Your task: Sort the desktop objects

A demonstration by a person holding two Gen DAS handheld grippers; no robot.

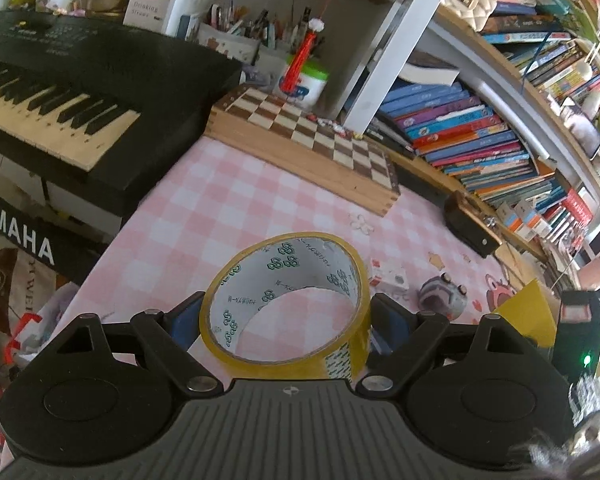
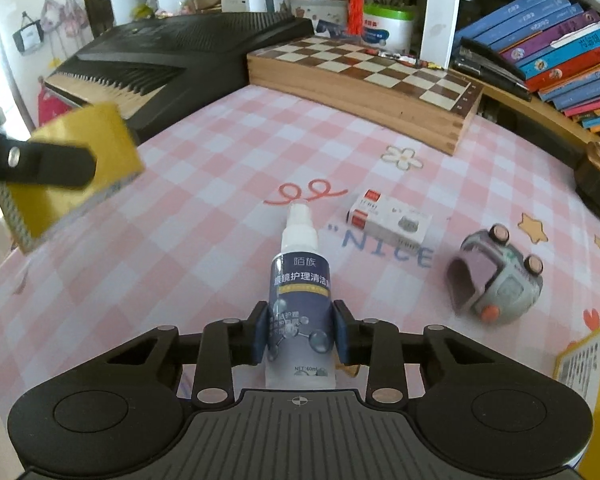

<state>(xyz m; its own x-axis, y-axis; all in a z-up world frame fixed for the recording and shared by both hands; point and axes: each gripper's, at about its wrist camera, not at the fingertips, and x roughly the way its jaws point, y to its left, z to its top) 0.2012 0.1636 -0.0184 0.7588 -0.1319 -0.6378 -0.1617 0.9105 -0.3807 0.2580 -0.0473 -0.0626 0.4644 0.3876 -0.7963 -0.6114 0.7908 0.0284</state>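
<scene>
A yellow tape roll point(image 1: 236, 280) sits between the blue pads of my left gripper point(image 1: 286, 314), which is shut on it above the pink checked tablecloth point(image 1: 220, 208). In the right wrist view the same roll point(image 2: 100, 132) hangs at the left with a black finger point(image 2: 48, 164) across it. My right gripper point(image 2: 300, 334) is shut on a small spray bottle point(image 2: 300, 276) with a dark blue label, nozzle pointing away from me. A white box point(image 2: 392, 220) and a grey toy point(image 2: 496, 276) lie on the cloth to the right.
A wooden chess box point(image 2: 364, 76) lies along the back of the table, with a black keyboard point(image 2: 160, 64) to its left. Rows of books point(image 2: 560, 48) fill the shelf at the right. A yellow box point(image 2: 580, 364) stands at the near right edge.
</scene>
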